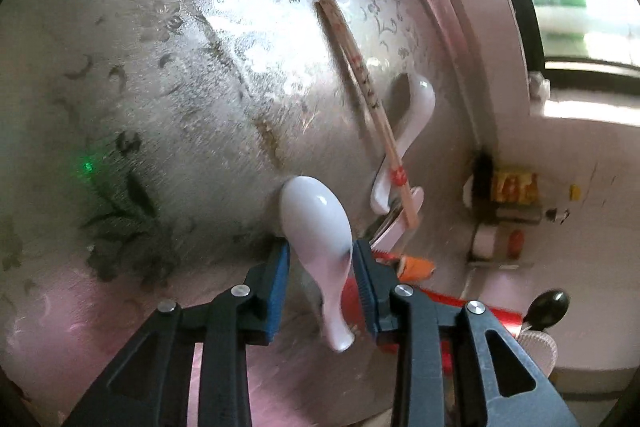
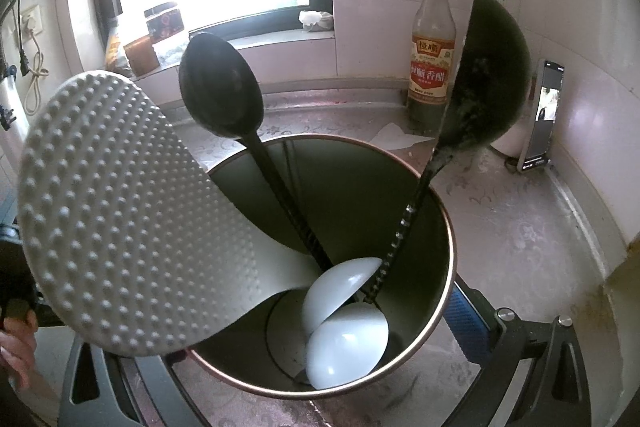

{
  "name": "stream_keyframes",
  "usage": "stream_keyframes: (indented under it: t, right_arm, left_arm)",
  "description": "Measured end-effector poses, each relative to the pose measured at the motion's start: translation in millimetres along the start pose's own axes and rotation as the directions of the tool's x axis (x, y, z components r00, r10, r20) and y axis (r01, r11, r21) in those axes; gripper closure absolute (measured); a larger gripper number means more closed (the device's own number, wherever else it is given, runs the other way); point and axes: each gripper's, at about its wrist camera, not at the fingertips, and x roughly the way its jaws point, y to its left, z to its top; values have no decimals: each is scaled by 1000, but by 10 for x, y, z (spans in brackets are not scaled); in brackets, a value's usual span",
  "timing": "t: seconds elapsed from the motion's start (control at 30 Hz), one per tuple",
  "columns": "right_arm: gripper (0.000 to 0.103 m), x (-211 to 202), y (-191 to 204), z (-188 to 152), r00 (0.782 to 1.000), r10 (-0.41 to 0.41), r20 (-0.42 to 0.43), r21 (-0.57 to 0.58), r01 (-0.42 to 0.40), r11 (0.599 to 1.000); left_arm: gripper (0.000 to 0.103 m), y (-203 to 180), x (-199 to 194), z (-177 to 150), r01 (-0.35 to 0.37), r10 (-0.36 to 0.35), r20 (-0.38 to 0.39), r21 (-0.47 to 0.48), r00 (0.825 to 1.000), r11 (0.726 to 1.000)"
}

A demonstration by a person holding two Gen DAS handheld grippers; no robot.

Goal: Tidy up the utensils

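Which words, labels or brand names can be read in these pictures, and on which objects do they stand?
"恒顺" and "恒顺香醋": red label of the vinegar bottle by the wall.
Red marks printed on the chopsticks: too blurred to read.
Yellow packet beyond the counter edge: print unreadable.
Dark jar on the window sill: label too small.
Phone screen: no text legible.

The left gripper (image 1: 320,267) pinches a white spoon (image 1: 320,227) between its blue pads. The right gripper (image 2: 316,347) hugs a round holder (image 2: 440,239).
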Motion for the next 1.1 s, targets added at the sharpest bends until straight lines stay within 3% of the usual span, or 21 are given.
stream_keyframes:
  t: [0.37,0.6,0.9,1.1]
  right_arm:
    - [0,-16,26,-3,1000,-7,4,-7,7,1000]
    - [0,-11,33,12,1000,-9,3,-7,9,1000]
    - [0,9,40,36,1000,-9,1,-5,9,1000]
    - [0,45,28,48,1000,-11,-1,1,11,1000]
  left_arm:
    - [72,27,78,151,160,-160,1,-55,987,986]
    - [72,-301,143,110,217,-216,-25,73,976,973]
    - [72,-787,368,-21,179,-159,-96,249,983,952]
    - [72,-929,577,-73,161,-123,-152,276,981,947]
